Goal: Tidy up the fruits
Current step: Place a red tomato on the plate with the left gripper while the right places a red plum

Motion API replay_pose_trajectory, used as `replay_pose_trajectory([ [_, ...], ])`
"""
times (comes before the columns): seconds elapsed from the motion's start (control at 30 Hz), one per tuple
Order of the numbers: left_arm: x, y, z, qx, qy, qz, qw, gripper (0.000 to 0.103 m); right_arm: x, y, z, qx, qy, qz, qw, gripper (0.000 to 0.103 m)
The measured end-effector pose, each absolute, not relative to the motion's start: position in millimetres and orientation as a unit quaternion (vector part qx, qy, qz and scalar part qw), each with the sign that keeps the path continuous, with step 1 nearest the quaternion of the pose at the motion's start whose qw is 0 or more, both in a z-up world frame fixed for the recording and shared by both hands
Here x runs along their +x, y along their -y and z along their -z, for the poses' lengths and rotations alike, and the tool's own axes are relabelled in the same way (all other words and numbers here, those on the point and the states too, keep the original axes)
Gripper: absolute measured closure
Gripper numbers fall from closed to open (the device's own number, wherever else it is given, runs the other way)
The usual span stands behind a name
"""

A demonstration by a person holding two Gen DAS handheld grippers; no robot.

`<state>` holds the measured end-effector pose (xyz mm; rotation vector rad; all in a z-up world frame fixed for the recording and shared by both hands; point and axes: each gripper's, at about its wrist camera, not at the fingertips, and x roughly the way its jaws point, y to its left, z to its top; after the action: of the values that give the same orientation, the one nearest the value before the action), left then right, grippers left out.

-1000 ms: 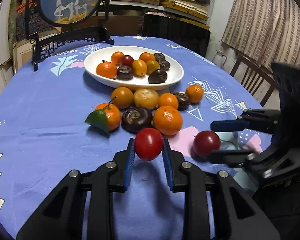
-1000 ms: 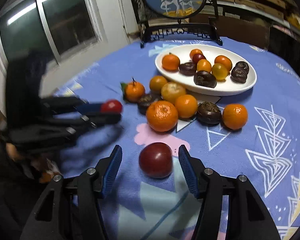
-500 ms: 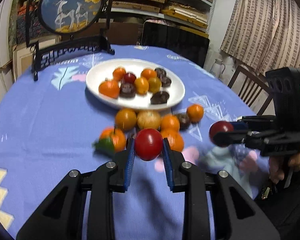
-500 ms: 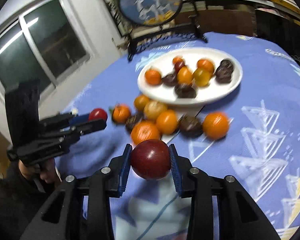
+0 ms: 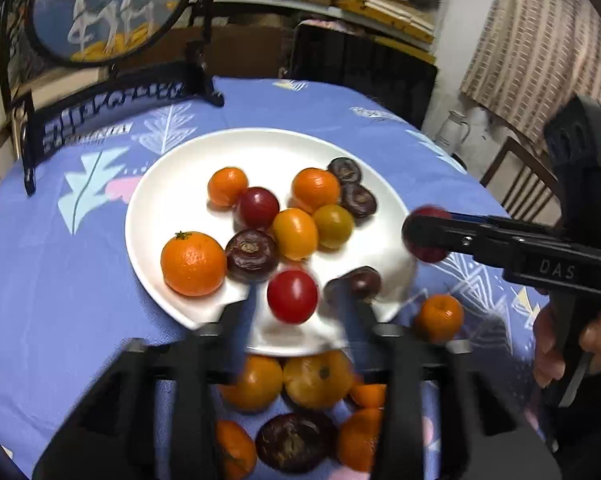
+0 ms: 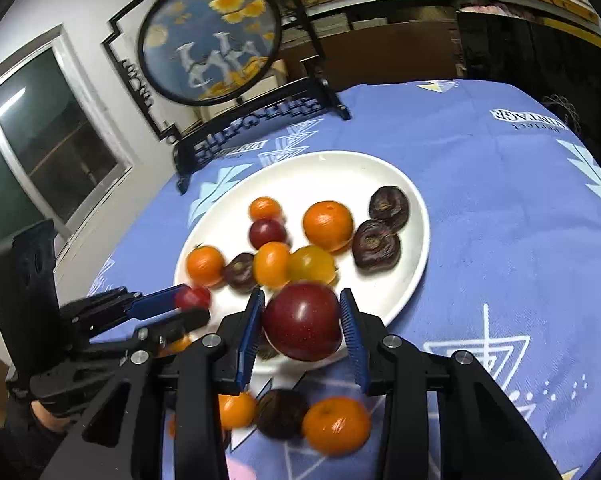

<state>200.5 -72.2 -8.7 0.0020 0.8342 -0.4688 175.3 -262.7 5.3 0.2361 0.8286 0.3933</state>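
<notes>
**Two red fruits over the near rim of the plate**

The left gripper (image 5: 296, 308) has its jaws opening, and the small bright red round fruit (image 5: 292, 296) sits between its blurred fingers with a visible gap on either side; whether the fruit rests on the plate or is in the air cannot be told. Just ahead of this gripper lies the white oval ceramic plate (image 5: 172, 184), loaded with orange, yellow and dark purple fruits. Below and behind its fingers, more loose oranges and a dark fruit lie on the bench with the blue patterned cloth (image 5: 60, 280).

The right gripper (image 6: 302, 330) has its jaws opening too. The larger dark red round fruit (image 6: 302, 322) fills the space between its blue pads; a thin gap shows at the right pad, while the left one appears to touch. This fruit hangs over the plate's near edge. To its left, the other gripper reaches in over the same rim.
</notes>
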Motion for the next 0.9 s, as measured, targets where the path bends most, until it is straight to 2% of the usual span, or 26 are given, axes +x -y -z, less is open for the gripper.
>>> replay_pose_trajectory([
  [0.03, 199.2, 68.2, 8.7, -0.009, -0.399, 0.227, 0.888, 0.041, 172.6, 265.5, -5.9, 0.121, -0.392, -0.192, 0.891, 0.048],
  [0.07, 195.9, 64.7, 7.1, -0.013, -0.395, 0.229, 0.890, 0.039, 167.5, 267.4, -7.4, 0.123, -0.383, -0.191, 0.895, 0.044],
  [0.3, 131.1, 47.1, 1.5, 0.037, -0.365, 0.238, 0.899, 0.039, 120.0, 287.4, -10.9, 0.111, -0.362, -0.179, 0.908, 0.044],
  [0.47, 102.3, 20.7, 15.5, 0.057, -0.381, 0.216, 0.897, 0.038, 94.6, 300.3, 6.8, 0.114, -0.377, -0.164, 0.905, 0.044],
  [0.9, 138.8, 7.7, 47.0, 0.035, -0.427, 0.180, 0.886, 0.039, 80.9, 294.6, 22.3, 0.109, -0.394, -0.160, 0.898, 0.044],
])
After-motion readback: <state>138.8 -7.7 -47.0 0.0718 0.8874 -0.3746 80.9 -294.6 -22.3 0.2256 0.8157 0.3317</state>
